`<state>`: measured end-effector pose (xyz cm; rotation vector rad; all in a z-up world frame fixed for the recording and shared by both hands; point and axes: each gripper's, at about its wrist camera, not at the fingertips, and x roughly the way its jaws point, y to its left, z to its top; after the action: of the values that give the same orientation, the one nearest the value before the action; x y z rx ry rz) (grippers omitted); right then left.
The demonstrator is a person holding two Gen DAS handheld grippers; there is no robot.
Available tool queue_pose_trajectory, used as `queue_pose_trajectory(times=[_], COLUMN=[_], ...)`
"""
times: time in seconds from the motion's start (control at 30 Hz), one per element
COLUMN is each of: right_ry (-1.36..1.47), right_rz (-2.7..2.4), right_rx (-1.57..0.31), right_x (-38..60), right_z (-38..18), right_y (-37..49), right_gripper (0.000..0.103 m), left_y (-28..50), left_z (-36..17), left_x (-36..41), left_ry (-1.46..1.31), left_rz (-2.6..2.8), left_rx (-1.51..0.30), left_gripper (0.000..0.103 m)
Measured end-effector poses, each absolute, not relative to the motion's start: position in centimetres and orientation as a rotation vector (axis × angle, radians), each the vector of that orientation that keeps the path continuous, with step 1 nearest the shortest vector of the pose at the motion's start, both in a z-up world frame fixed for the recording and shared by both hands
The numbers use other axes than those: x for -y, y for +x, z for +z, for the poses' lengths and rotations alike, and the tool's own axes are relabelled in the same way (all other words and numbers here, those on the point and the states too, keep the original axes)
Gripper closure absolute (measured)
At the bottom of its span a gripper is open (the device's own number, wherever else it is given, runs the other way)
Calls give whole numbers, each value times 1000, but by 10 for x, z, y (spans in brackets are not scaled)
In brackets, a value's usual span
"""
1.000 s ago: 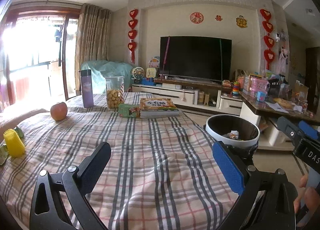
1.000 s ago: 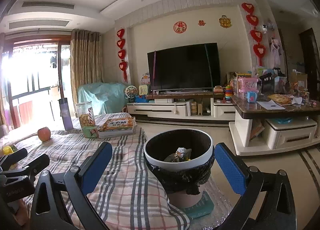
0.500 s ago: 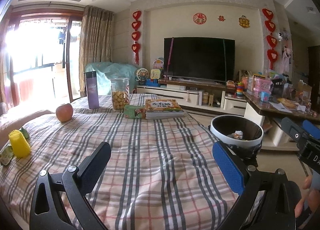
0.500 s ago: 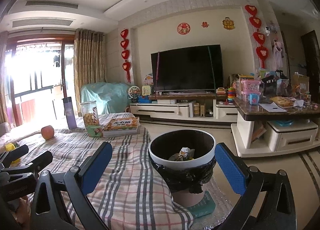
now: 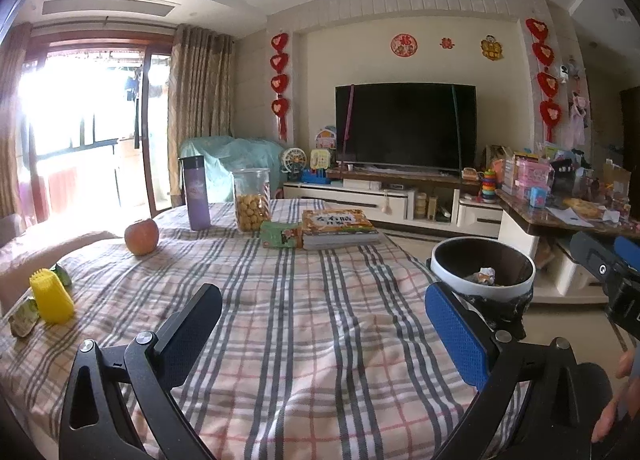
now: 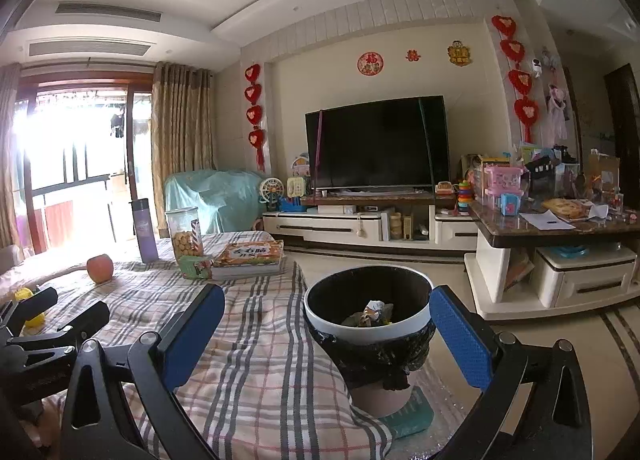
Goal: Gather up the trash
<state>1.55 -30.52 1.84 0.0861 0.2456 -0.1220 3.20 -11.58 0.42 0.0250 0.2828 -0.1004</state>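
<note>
Both grippers had drawn back slightly, fingers wide and empty; the green wrapper [image 5: 25, 318] looked light, crinkly—pinch its edge.

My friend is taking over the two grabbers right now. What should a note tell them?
Left tongs: open, empty, above the plaid tablecloth.
Right tongs: open, empty, facing the white-rimmed bin with the black liner.
Done: crumpled wrappers already lie in the bin.
Left: small green packets beside the yellow ridged plastic piece at the table's left edge look like trash; probably fetch those next. The apple, jar and books likely stay.
</note>
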Motion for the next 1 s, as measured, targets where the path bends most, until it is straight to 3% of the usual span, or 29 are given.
queue_pose_trajectory(times=[1.0], right_ry=[112], right_rz=[-100], right_rx=[-257], right_x=[305], right_z=[16], right_y=[15], right_gripper=[0], left_y=[30], left_z=[2], left_x=[119], left_ry=[39], left_rz=[-108], left_rx=[-280], left_gripper=[1])
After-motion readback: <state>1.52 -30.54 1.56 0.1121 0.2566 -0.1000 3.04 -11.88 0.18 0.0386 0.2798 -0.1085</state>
